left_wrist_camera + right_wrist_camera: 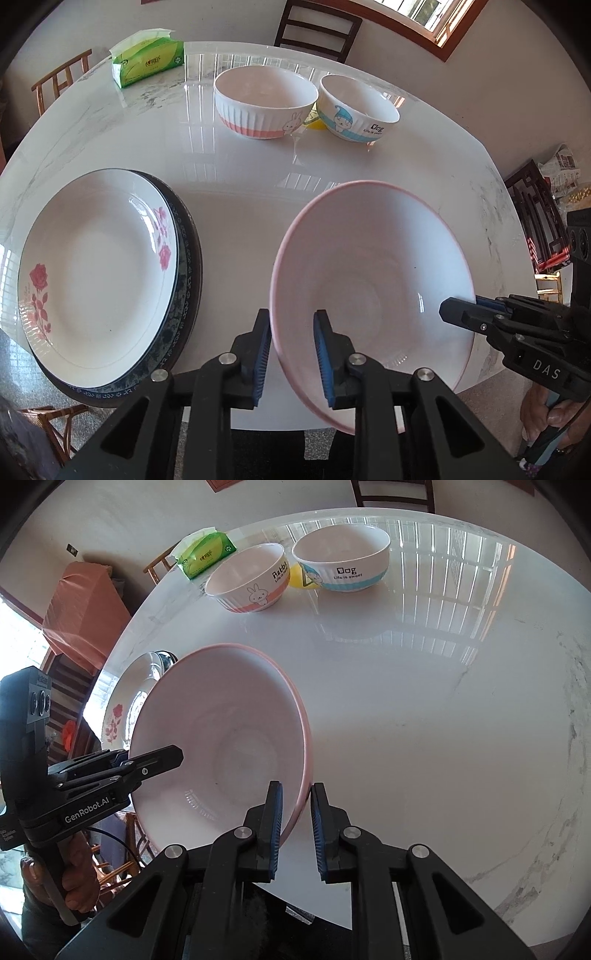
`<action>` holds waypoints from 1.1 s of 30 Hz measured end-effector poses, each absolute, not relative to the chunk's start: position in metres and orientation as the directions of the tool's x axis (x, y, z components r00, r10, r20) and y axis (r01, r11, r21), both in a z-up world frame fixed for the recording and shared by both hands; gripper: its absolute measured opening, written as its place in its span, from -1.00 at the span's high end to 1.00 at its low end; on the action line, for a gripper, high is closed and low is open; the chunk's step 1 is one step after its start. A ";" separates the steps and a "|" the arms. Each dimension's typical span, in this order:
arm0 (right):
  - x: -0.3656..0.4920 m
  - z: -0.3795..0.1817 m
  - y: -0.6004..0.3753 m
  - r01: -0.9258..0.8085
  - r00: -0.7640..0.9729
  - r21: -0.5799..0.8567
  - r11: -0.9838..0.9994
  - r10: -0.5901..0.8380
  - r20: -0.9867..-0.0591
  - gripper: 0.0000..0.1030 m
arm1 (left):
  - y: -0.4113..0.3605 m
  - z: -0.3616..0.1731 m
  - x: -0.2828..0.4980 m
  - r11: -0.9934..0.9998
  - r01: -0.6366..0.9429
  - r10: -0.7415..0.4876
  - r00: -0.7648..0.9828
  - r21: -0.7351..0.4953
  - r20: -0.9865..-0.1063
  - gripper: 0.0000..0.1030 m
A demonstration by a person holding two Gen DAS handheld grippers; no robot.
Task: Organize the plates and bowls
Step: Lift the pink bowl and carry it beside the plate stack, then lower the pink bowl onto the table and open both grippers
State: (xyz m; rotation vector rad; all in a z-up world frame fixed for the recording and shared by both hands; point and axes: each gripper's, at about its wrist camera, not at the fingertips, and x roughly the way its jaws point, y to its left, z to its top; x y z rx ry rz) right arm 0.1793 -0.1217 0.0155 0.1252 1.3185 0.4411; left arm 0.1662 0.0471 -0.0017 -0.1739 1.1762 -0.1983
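We've got the big pink-rimmed bowl (373,280) sitting on the white marble table (243,206), just right of the rose plate (96,269) stacked on the dark-rimmed plate (186,280). Our left gripper (291,354) straddles the bowl's left rim with a gap showing, pads clear of it. Our right gripper (295,823) brackets the opposite rim, inner pad touching, outer pad apart: a loosened hold, we judge. Beyond the bowl wait the rabbit bowl (264,101) and the dog bowl (356,107), side by side.
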 end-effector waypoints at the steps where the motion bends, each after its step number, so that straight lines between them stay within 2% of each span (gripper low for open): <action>1: 0.179 0.018 -0.121 -0.247 0.194 0.329 0.912 0.379 -0.905 0.62 | 0.046 0.000 0.164 0.970 0.079 -0.241 0.387 -0.228 -0.890 0.39; 9: 0.176 0.051 -0.132 -0.276 0.302 0.352 0.894 0.428 -0.852 0.62 | 0.052 0.019 0.148 0.970 0.133 -0.242 0.479 -0.202 -0.844 0.16; 13: 0.183 0.065 -0.133 -0.278 0.325 0.358 0.891 0.439 -0.838 0.61 | 0.062 0.035 0.148 0.968 0.135 -0.251 0.508 -0.211 -0.824 0.14; 20: 0.205 0.069 -0.126 -0.258 0.285 0.431 0.865 0.494 -0.821 0.61 | 0.078 0.050 0.170 0.960 0.110 -0.277 0.496 -0.257 -0.823 0.13; 25: 0.225 0.067 -0.118 -0.239 0.267 0.447 0.862 0.500 -0.824 0.61 | 0.082 0.055 0.189 0.969 0.090 -0.244 0.490 -0.230 -0.837 0.12; 28: 0.236 0.065 -0.116 -0.229 0.257 0.460 0.858 0.509 -0.821 0.61 | 0.083 0.055 0.200 0.974 0.089 -0.224 0.493 -0.208 -0.840 -0.07; 33: 0.253 0.061 -0.110 -0.216 0.246 0.465 0.858 0.509 -0.825 0.58 | 0.089 0.054 0.214 0.975 0.093 -0.219 0.507 -0.199 -0.834 -0.14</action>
